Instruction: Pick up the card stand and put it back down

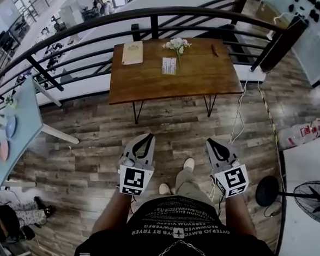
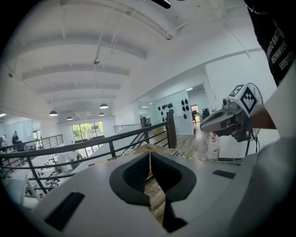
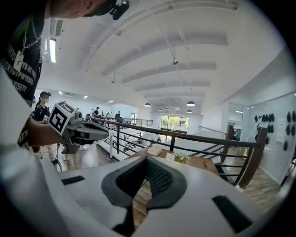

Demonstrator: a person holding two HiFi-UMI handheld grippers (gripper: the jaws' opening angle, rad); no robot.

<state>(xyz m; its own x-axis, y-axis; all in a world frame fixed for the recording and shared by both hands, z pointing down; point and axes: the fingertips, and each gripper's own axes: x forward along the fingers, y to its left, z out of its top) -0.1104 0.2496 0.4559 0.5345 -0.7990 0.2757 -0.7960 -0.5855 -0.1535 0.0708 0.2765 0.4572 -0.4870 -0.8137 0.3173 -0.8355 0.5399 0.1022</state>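
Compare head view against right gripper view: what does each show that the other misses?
Head view only: the floor fan, the light-blue side table, the person's shoes, and the right hand-held gripper seen from outside.
Right gripper view only: the ceiling with pendant lamps, and its own jaws close up, shut with nothing between them.
Both: the wooden table carrying the card stand, flowers and book; the black railing; the left hand-held gripper.

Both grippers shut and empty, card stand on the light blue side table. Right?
No: the card stand sits on the brown wooden table, beside the flowers, as the head view shows. Left gripper and right gripper are shut and empty.
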